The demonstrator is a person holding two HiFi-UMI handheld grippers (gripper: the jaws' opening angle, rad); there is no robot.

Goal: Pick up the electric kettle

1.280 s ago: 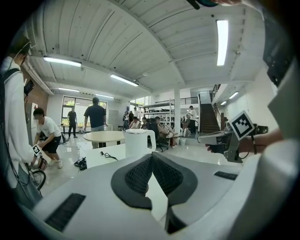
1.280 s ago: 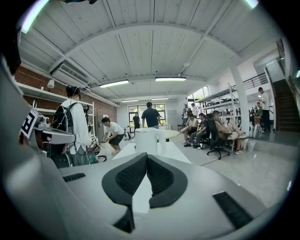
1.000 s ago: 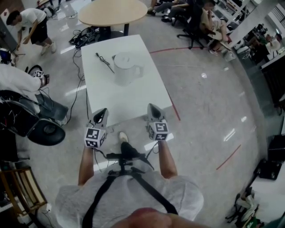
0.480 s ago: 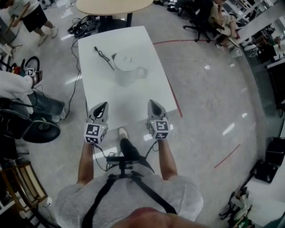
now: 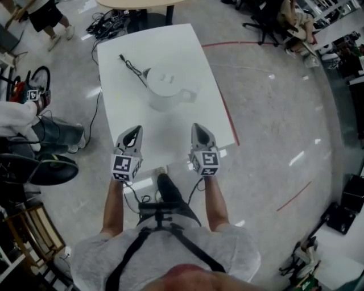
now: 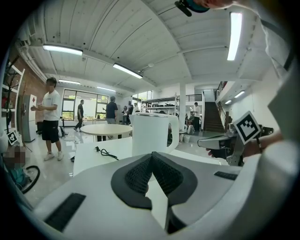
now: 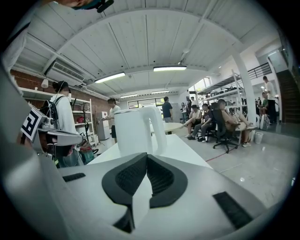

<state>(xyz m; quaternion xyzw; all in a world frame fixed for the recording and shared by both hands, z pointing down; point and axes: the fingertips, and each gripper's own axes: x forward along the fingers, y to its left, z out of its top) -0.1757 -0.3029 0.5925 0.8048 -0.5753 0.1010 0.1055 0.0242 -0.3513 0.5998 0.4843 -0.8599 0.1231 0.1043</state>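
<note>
A white electric kettle (image 5: 164,86) stands upright in the middle of the white table (image 5: 170,45), its handle (image 5: 190,95) turned to the right. My left gripper (image 5: 135,132) and right gripper (image 5: 197,129) hover side by side over the table's near edge, both short of the kettle and touching nothing. In the left gripper view the kettle (image 6: 150,133) rises straight ahead beyond the left gripper (image 6: 152,157), whose jaws are shut and empty. The right gripper view shows the kettle (image 7: 133,133) just left of centre, with the right gripper (image 7: 146,157) shut and empty.
A black cable (image 5: 132,67) lies on the table behind and left of the kettle. A round wooden table (image 5: 136,3) stands beyond. A chair and bags (image 5: 45,148) crowd the floor at left. Seated people (image 7: 211,122) and a red floor line (image 5: 227,122) are to the right.
Both grippers have come forward and lower, from in front of the table to over its near edge. The kettle now lies closer to them. Jaws stay shut.
</note>
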